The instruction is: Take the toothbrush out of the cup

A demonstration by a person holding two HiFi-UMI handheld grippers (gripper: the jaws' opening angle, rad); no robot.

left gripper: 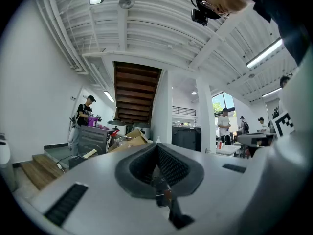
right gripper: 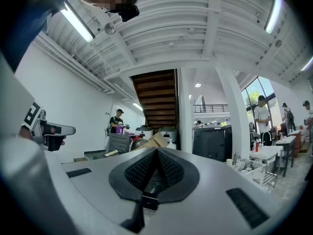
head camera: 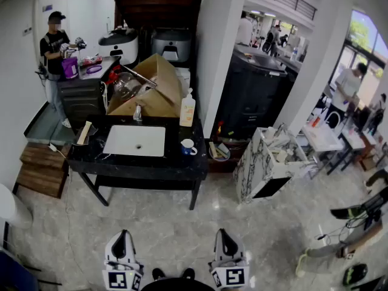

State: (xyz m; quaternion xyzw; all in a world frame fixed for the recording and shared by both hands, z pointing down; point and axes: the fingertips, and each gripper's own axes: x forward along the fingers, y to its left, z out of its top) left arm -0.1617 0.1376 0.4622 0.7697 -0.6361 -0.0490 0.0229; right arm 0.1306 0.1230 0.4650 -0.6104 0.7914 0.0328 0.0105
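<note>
**Both grippers closed, well short of the cup**

No telling the toothbrush apart at this range; taken to be inside the cup (head camera: 188,146). A small white cup with some blue on it, upright on the dark counter (head camera: 182,168), just right of the white basin (head camera: 134,140) and in front of a pale pump bottle (head camera: 188,109). Set by the basin as on any washstand, and toward the counter's front right, so probably open to a reach from the near side. Behind it, a tilted cardboard box (head camera: 151,93). Further back at left, a person (head camera: 54,47) busy at a cabinet (head camera: 82,99).

Well apart from all that, across the tiled floor (head camera: 176,229): the left gripper (head camera: 120,238) and the right gripper (head camera: 226,236), low in the head view, side by side, level and aimed toward the counter. Fingers pressed together on both, nothing pinched between. Probably carried closed for the walk-up, with nothing in reach to grasp.

Judged as the approach step, task barely begun. To do: close the distance, spread one pair of fingers, and take the brush by its handle above the rim without tipping the cup.
</note>
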